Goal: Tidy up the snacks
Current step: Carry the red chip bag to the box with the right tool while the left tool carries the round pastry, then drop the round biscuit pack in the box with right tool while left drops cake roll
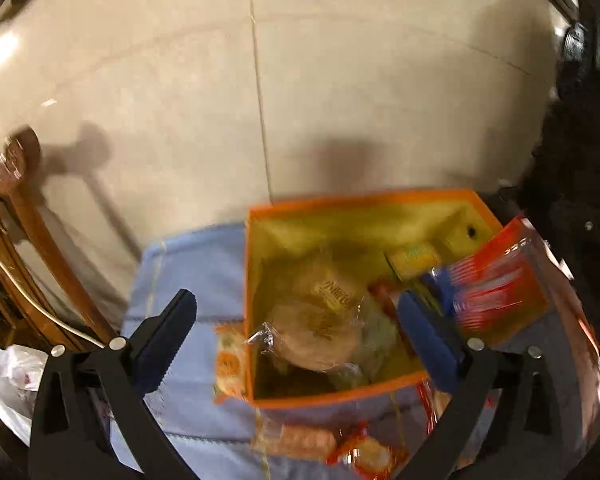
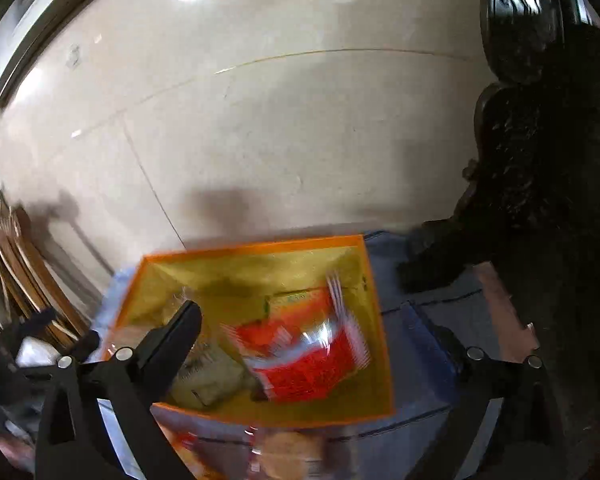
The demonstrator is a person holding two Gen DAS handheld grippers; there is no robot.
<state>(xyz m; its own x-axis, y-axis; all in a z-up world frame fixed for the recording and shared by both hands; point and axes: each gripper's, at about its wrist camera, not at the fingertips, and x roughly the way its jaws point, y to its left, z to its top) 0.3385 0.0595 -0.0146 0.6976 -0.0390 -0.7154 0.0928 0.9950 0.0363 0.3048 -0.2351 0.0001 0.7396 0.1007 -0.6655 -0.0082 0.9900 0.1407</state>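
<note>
An orange box (image 1: 340,200) with a yellow inside stands on a blue cloth (image 1: 196,264). In it lie clear-wrapped bread packets (image 1: 316,340) and a yellow-green pack (image 1: 414,258). My left gripper (image 1: 300,320) hangs open above the box; its pads touch nothing. A red and white snack packet (image 1: 496,280) shows blurred at the box's right side. In the right wrist view the same red packet (image 2: 300,364) is smeared inside the box (image 2: 252,248), near the yellow-green pack (image 2: 292,300). My right gripper (image 2: 312,340) is spread wide open over it, both pads clear of it.
More snack packets lie on the cloth: an orange one (image 1: 228,360) left of the box, a red one (image 1: 364,452) in front. A wooden chair (image 1: 28,216) and a white bag (image 1: 12,380) are at the left. Dark carved furniture (image 2: 540,160) is at the right.
</note>
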